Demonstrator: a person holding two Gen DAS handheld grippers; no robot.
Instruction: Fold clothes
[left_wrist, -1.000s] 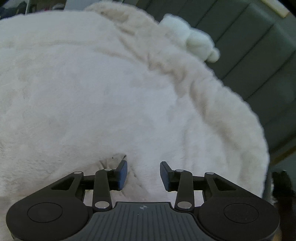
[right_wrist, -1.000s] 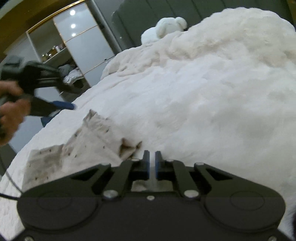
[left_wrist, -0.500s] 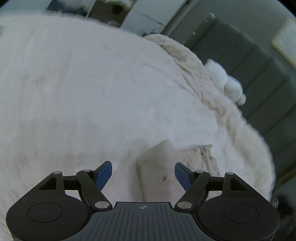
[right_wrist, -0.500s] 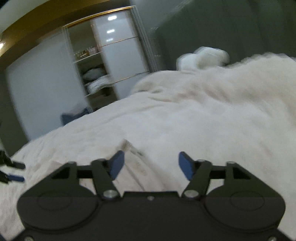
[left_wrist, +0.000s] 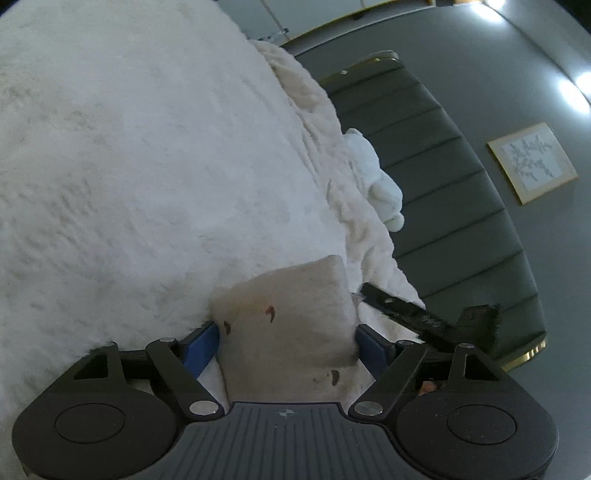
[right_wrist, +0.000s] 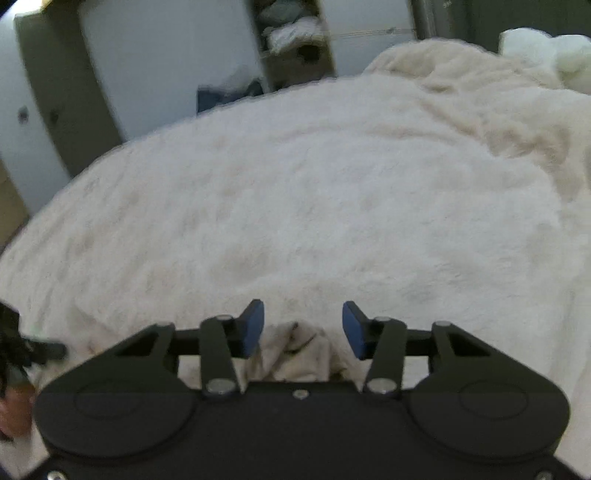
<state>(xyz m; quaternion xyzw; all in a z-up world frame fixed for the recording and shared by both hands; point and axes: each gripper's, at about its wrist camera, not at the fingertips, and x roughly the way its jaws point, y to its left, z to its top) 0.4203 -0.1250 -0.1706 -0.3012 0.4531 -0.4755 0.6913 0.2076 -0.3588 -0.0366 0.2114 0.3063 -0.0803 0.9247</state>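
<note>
Just folded cloth (left_wrist: 291, 321) near blanket (left_wrist: 129, 166) edge, between opening left gripper (left_wrist: 286, 341) fingers (left_wrist: 201, 345).

The fluffy white bed cover (right_wrist: 314, 192) lies open ahead; a plush toy (left_wrist: 376, 181) and the padded headboard (left_wrist: 443, 184) block the far edge.

Left tongs (left_wrist: 286, 345): black linkage arms, blue pads, silver rivets, ribbed grey base. Right tongs (right_wrist: 303, 328): same, plain black base.

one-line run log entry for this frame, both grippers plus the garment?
left gripper: jaws opening, astride folded garment | right gripper: jaws closing, garment edge between, no grip | garment on fluffy blanket
</note>
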